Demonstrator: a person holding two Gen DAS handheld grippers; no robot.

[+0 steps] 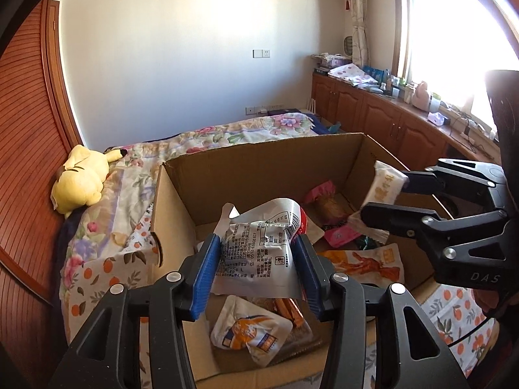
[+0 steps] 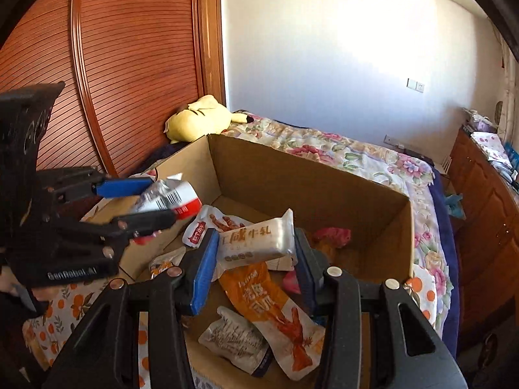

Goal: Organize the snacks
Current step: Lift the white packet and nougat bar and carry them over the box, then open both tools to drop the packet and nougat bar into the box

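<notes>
An open cardboard box (image 1: 259, 165) stands on the bed and holds several snack packets; it also shows in the right wrist view (image 2: 292, 175). My left gripper (image 1: 258, 272) is shut on a silver and red snack packet (image 1: 259, 236) above the box's near left part; it also shows in the right wrist view (image 2: 152, 201). My right gripper (image 2: 253, 259) is shut on a white nougat packet (image 2: 256, 240) above the box; it also shows in the left wrist view (image 1: 382, 194). An orange chicken-feet packet (image 2: 272, 308) lies in the box.
The box sits on a floral quilt (image 1: 227, 133). A yellow plush toy (image 1: 81, 178) lies by the wooden wardrobe (image 2: 129, 64). Wooden cabinets (image 1: 373, 110) with clutter run under the window at right.
</notes>
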